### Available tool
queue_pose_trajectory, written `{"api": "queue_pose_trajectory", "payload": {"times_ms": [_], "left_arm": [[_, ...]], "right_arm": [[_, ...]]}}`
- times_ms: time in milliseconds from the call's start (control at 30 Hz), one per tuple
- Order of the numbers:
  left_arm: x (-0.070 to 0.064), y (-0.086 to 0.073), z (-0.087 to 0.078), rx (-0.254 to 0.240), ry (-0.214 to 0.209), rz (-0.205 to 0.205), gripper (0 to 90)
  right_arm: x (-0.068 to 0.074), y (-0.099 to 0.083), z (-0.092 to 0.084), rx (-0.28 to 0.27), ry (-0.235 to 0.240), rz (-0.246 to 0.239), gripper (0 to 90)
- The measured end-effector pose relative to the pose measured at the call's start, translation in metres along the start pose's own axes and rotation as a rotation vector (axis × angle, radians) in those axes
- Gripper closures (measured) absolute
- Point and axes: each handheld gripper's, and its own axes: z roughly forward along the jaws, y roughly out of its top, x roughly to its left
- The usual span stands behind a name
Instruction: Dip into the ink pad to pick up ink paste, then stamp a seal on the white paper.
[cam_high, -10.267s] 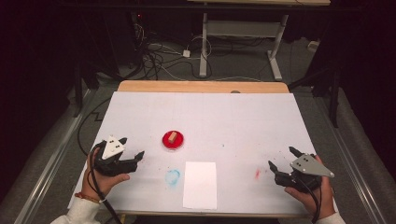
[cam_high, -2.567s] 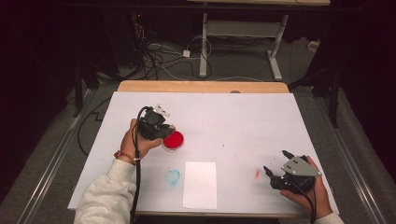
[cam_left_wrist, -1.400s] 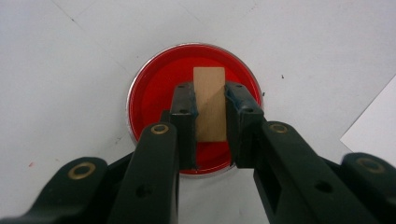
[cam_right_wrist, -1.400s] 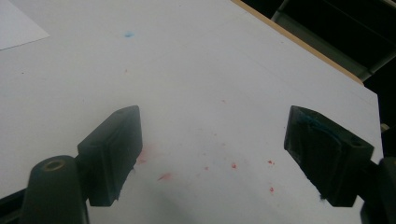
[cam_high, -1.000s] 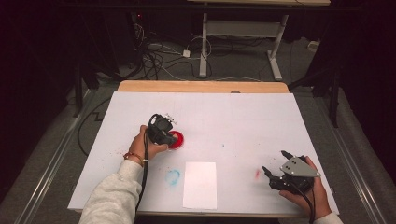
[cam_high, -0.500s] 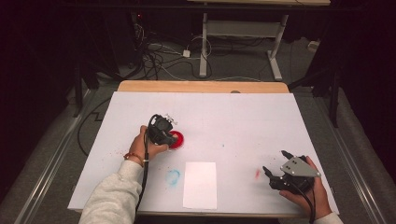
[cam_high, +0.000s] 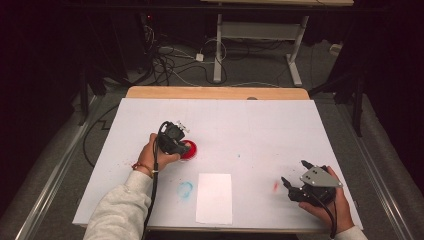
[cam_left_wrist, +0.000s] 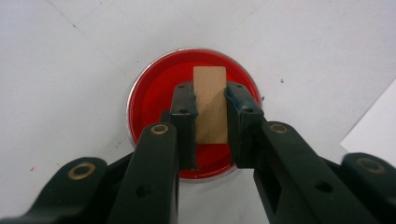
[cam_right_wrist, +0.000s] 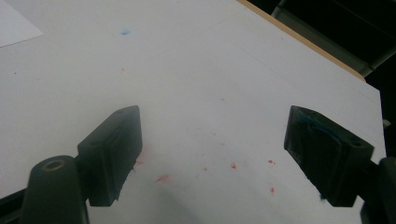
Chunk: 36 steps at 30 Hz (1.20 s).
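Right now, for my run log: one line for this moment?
left gripper: shut on block | block: in red dish | right gripper: open, idle

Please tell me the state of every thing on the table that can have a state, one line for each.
Left gripper: shut on the wooden block, above the red dish.
Wooden block: clamped between the two jaws, standing in the dish.
Red dish: flat on the table, open at the top.
Right gripper: open, nothing between the jaws, near the red stains.
Paper sheet: flat, blank, untouched.
Table: white, with a blue smear and red specks.
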Motion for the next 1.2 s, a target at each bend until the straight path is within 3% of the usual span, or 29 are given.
{"api": "queue_pose_trajectory", "payload": {"times_ms": [167,433,800,1200], "left_arm": [[0.0,-0.002,-0.013,-0.042,0.001,0.004,73.9],[-0.005,-0.006,-0.024,-0.071,0.009,0.012,73.9],[-0.021,-0.004,-0.039,-0.114,-0.027,0.068,73.8],[-0.051,-0.001,-0.049,-0.136,-0.033,0.162,73.8]], "right_arm": [[0.001,0.0,0.0,0.002,-0.002,-0.006,19.5],[0.001,0.0,-0.001,-0.004,0.001,-0.009,19.5],[0.001,0.001,0.0,-0.007,0.007,-0.009,19.5],[0.003,0.003,-0.003,-0.02,0.01,-0.024,19.6]]}}
